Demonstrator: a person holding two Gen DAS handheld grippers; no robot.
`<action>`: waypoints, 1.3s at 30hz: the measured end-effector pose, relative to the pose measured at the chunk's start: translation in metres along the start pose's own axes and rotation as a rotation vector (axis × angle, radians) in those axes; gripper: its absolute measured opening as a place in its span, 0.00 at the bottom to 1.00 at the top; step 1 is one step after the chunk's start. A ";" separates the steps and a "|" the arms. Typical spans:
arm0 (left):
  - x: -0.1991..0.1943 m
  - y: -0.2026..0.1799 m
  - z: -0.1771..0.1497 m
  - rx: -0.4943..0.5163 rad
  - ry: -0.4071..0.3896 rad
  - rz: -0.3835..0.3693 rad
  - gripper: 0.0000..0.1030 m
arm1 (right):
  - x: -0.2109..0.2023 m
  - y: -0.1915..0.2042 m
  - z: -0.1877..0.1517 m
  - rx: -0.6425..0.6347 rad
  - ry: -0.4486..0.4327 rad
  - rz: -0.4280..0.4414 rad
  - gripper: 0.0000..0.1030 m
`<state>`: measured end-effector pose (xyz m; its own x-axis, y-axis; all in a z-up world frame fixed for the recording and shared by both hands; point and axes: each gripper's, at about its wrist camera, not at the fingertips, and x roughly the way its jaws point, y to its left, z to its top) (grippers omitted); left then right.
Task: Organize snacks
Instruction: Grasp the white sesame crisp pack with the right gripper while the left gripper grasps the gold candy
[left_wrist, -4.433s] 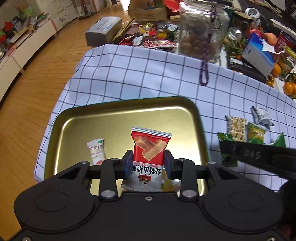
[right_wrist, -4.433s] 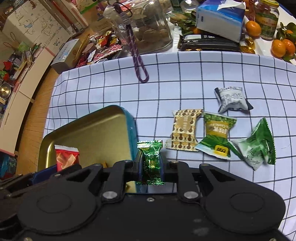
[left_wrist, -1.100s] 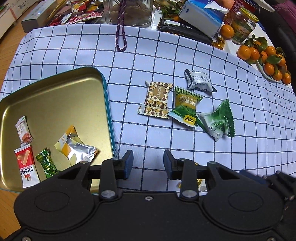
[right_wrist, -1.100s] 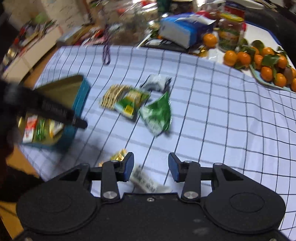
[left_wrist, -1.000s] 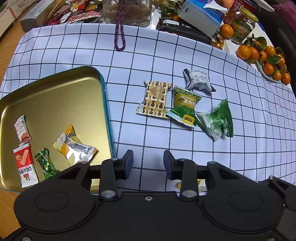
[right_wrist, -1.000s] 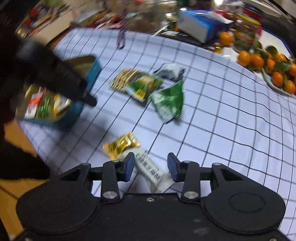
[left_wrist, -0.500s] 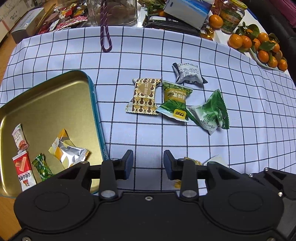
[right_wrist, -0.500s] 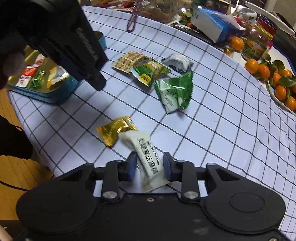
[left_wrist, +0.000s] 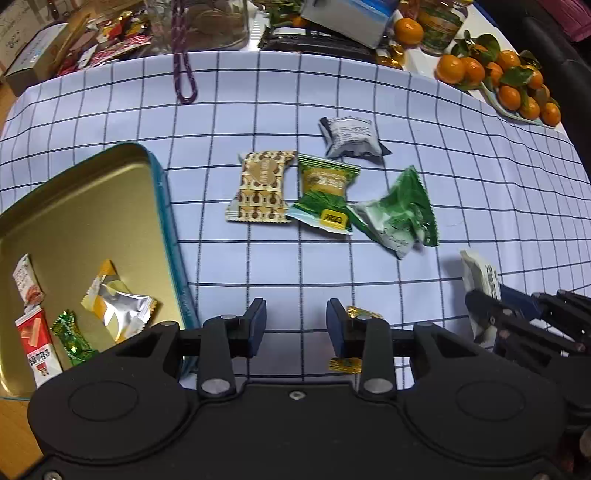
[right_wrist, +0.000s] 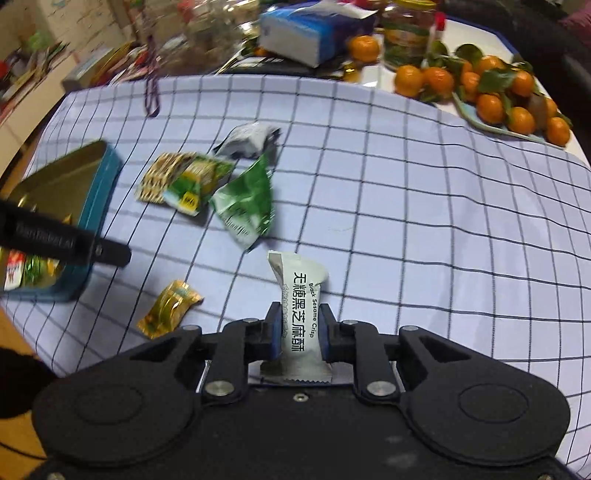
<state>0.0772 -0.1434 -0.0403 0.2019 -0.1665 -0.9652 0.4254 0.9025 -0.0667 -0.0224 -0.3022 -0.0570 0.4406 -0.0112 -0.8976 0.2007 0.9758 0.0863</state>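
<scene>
Left wrist view shows us the gold tin (left_wrist: 85, 206) on the checked cloth (left_wrist: 461, 177), with four snacks inside it already. We still have four packets in a bunch in the middle of the cloth, plus a little gold candy (left_wrist: 345, 365) right by our left gripper (left_wrist: 295, 326), which stands wide with nothing in it. Our right gripper (right_wrist: 297, 334) now squeezes the white sesame bar (right_wrist: 299, 314). Half a second ago the bar lay loose between its jaws, which have just been closing, and now it stands up, pinched tight and lifted off the cloth. We think it goes in the tin next.
</scene>
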 end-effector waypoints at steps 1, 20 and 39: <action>0.001 -0.002 0.000 0.005 0.004 -0.011 0.43 | -0.001 -0.003 0.001 0.016 -0.004 -0.002 0.20; 0.023 -0.045 -0.016 0.126 0.062 -0.035 0.43 | -0.005 -0.021 0.003 0.128 -0.004 0.014 0.20; 0.005 -0.033 -0.010 0.097 -0.066 0.055 0.23 | -0.017 -0.017 0.019 0.195 -0.054 0.007 0.20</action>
<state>0.0554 -0.1701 -0.0451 0.2837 -0.1466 -0.9476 0.4948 0.8689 0.0137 -0.0166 -0.3227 -0.0350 0.4875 -0.0208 -0.8729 0.3606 0.9153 0.1796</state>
